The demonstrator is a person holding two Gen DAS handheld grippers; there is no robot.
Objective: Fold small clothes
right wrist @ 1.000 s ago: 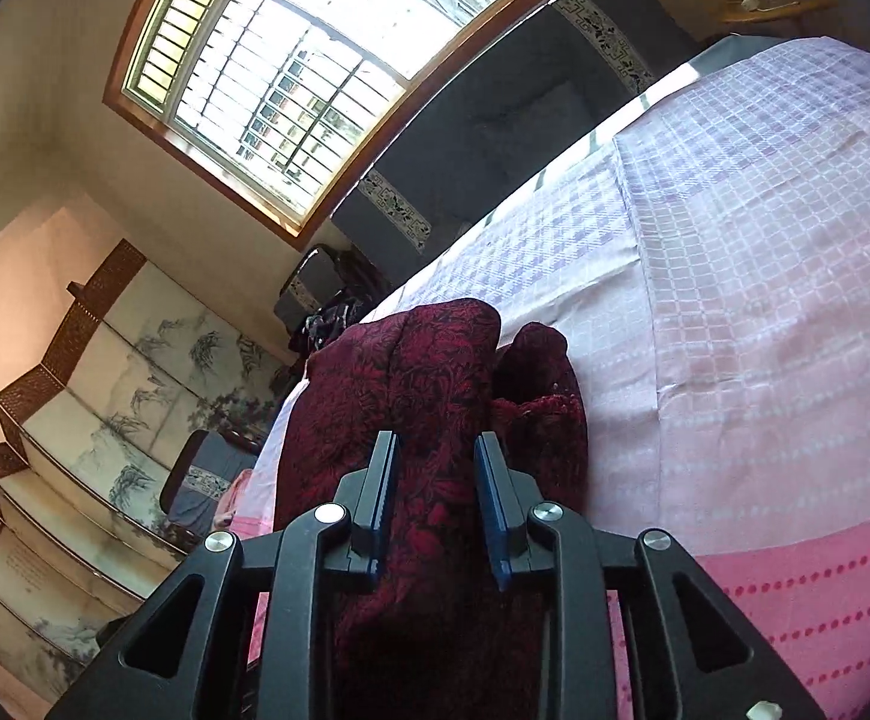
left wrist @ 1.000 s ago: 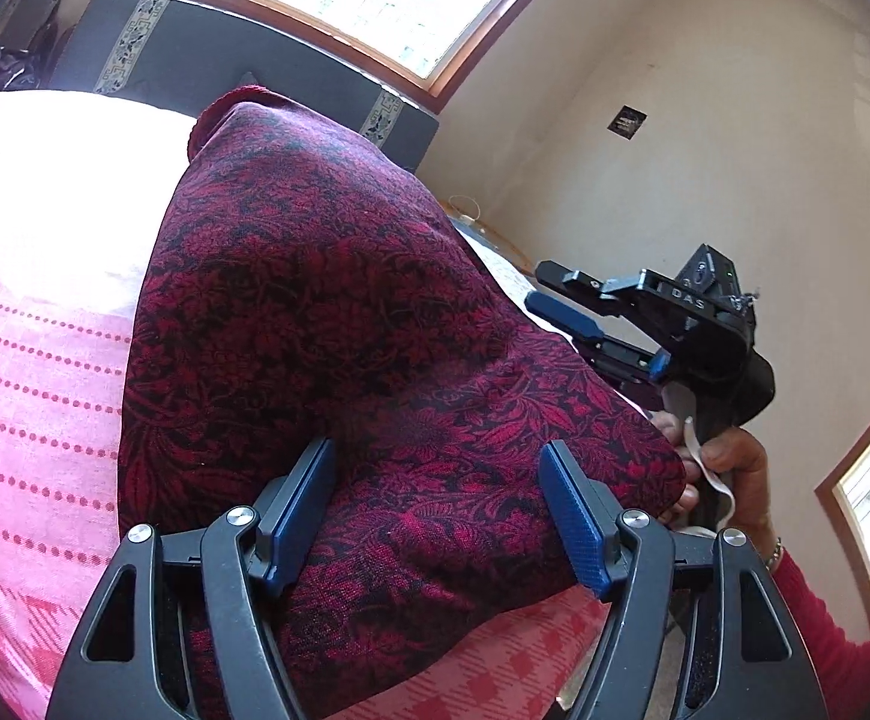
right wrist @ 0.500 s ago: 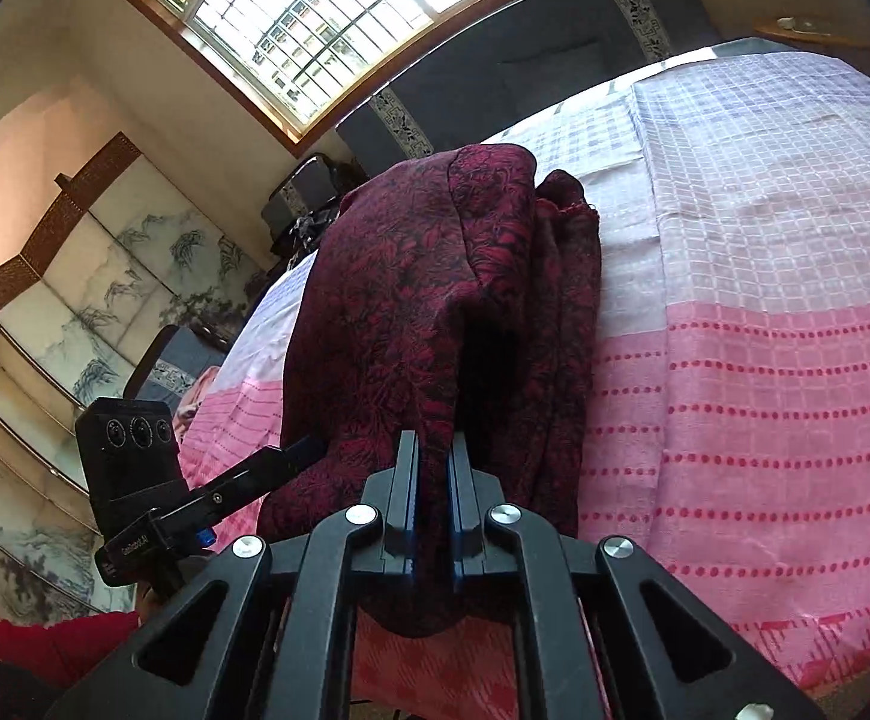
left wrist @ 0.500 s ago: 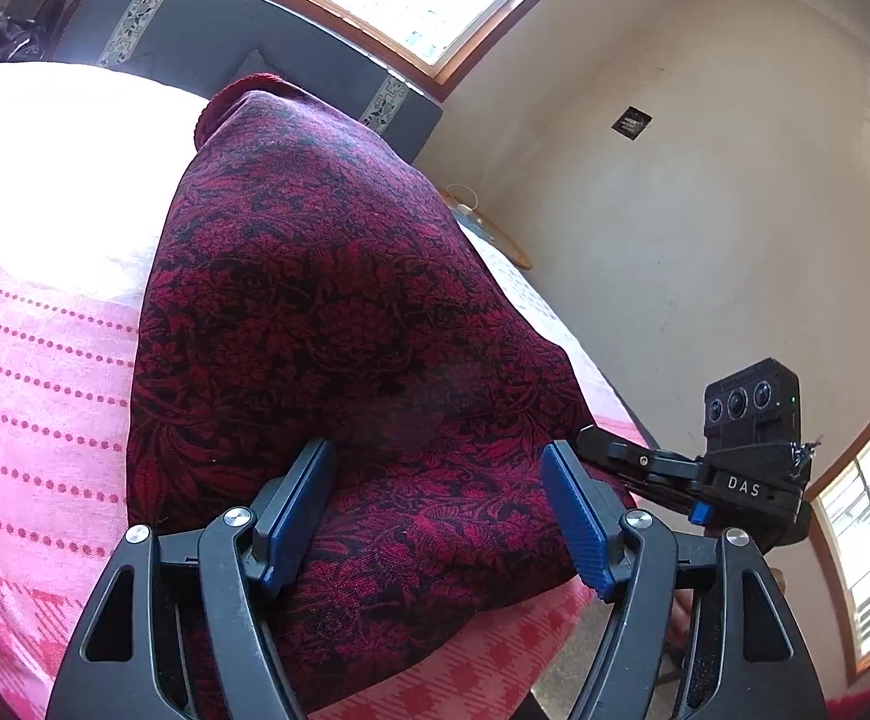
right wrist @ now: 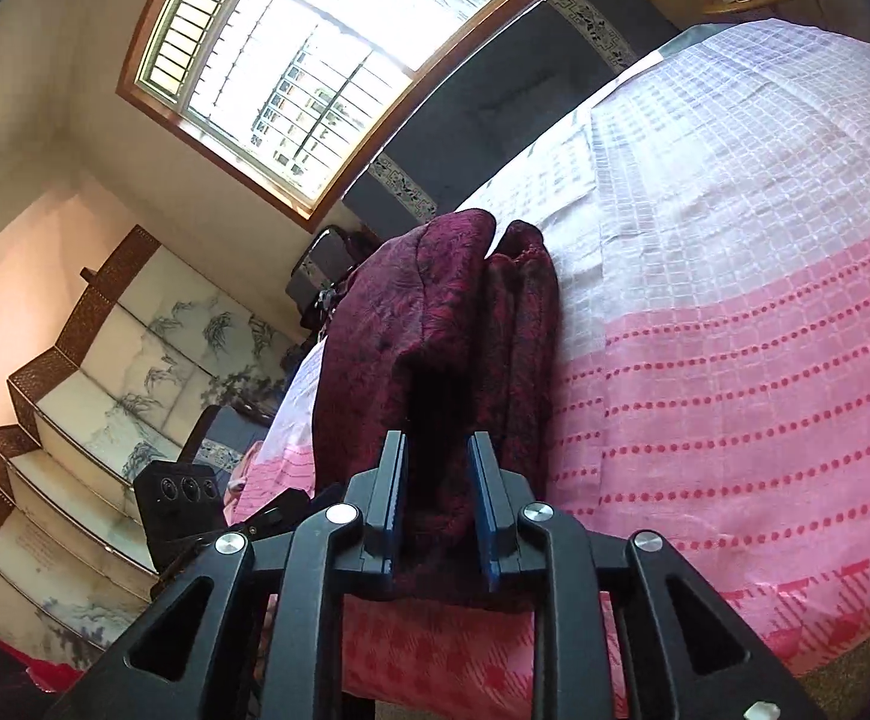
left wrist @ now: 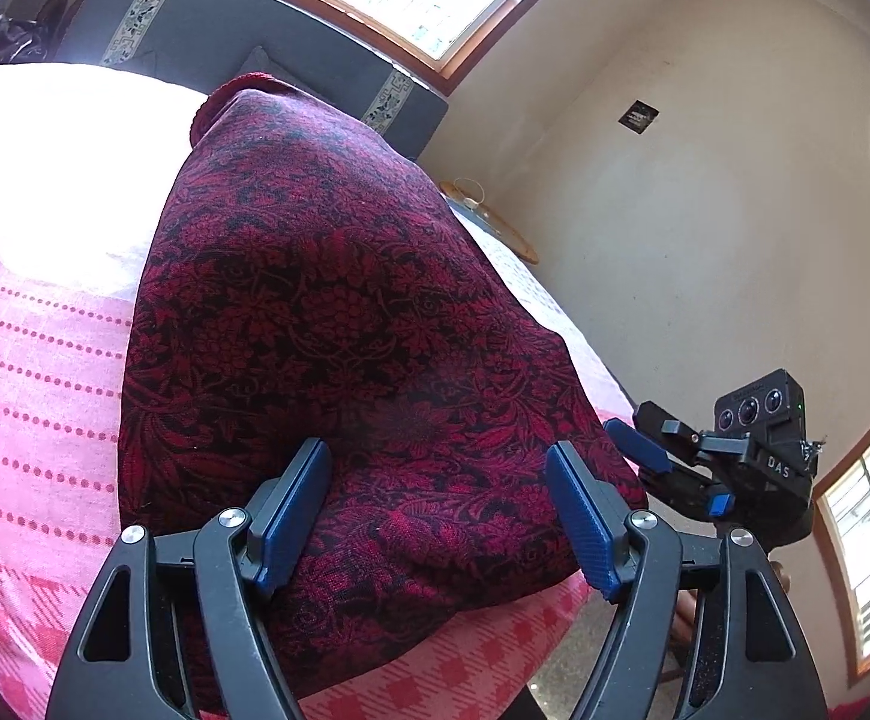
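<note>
Left wrist view: your left gripper (left wrist: 438,516) is spread wide over the near end of the red cloth (left wrist: 339,324), pads not pinching it. Cloth lies on the pink bedsheet (left wrist: 27,372), running toward 12 o'clock. At 3 o'clock sits your right gripper (right wrist: 435,504); its jaws are opening, cloth edge between them, not squeezed. Farther off, at 11 o'clock, the window (right wrist: 291,54) shines.

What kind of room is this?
Probably a bedroom: a big bed with a pink checked cover, a dark padded headboard under a window, and a dark red garment lying on the bed.
</note>
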